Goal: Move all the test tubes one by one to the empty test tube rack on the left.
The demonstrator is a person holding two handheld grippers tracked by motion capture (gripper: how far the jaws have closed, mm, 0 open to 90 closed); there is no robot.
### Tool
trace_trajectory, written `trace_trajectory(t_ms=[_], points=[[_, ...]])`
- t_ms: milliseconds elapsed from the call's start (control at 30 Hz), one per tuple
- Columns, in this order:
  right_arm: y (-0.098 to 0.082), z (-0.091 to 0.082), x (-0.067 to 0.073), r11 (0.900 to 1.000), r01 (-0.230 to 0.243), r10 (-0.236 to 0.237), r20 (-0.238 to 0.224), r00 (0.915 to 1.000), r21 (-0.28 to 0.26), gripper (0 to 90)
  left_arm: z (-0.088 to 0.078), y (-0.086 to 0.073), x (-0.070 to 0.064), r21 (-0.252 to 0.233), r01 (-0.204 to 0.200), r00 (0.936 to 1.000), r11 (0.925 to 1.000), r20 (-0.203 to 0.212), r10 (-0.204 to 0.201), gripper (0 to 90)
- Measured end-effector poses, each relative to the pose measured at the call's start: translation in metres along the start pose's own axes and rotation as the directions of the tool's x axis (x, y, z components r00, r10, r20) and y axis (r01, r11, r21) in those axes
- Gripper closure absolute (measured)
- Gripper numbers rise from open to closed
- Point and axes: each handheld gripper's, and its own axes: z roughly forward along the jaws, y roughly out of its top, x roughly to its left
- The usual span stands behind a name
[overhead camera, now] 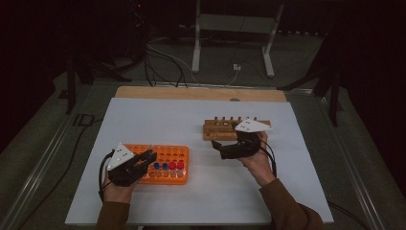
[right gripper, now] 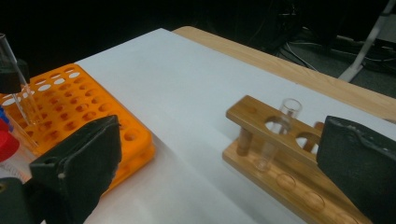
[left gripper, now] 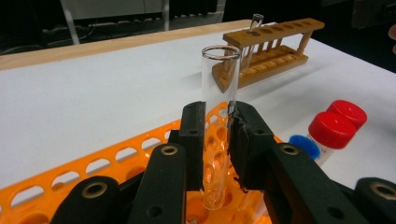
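orange rack (left gripper: 140, 154) cut off at the frame's bottom, blue-capped vial (left gripper: 306, 145) half hidden behind black jaw, wooden rack (right gripper: 280, 158) cropped at lower right

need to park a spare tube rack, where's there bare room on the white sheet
The white sheet is bare along its far left, behind the orange rack, and along the near edge between the two forearms. The strip between the orange rack and the wooden rack is free but narrow. It is crowded at the left tongs, shut on a glass tube, and around the open right tongs.
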Motion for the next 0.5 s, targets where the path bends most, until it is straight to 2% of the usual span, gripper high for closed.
trace_trajectory(t_ms=[233,500], points=[[-0.008,-0.012,-0.007,1.0,-0.015,0.015,0.018,0.9997,-0.004,0.0,-0.005,-0.006,-0.003,0.014,0.002,1.0,0.9999,0.005,-0.002,76.0],[-0.015,-0.027,-0.012,0.999,-0.037,0.038,0.029,0.9989,-0.024,0.0,-0.009,-0.016,-0.004,0.054,0.001,1.0,0.9985,-0.001,-0.001,76.0]])
